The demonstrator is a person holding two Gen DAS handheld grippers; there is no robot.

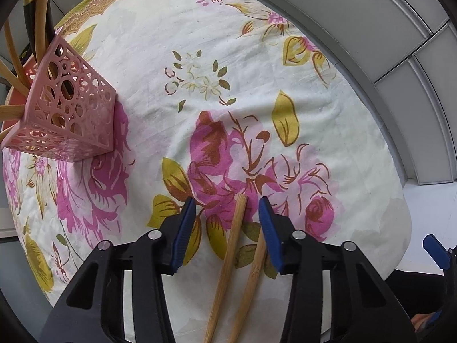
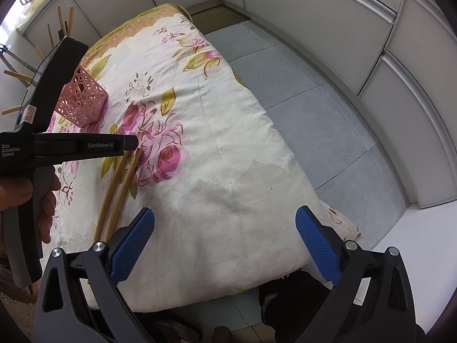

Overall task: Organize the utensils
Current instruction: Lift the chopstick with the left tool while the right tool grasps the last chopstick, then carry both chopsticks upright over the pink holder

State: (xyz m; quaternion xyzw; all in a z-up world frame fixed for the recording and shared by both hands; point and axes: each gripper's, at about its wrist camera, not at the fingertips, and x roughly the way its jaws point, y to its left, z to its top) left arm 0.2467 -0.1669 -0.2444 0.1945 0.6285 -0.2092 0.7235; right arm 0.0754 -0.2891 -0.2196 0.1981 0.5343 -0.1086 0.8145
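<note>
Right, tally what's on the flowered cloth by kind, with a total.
Bamboo utensil handles lying loose on the cloth: 2
Pink perforated holder: 1
Total: 3
Sticks standing in the holder overlap too much to count.

My left gripper (image 1: 227, 214) is open over two bamboo sticks (image 1: 228, 263) lying side by side on the flowery cloth (image 1: 228, 85). I see a pink holder (image 1: 68, 114) with more sticks far off to the left.

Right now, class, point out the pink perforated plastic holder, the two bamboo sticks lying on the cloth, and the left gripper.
pink perforated plastic holder (image 1: 71, 108), left wrist view, side wall.
bamboo sticks (image 1: 228, 260), left wrist view, left stick's shaft.
left gripper (image 1: 227, 234), left wrist view, between fingertips.
</note>
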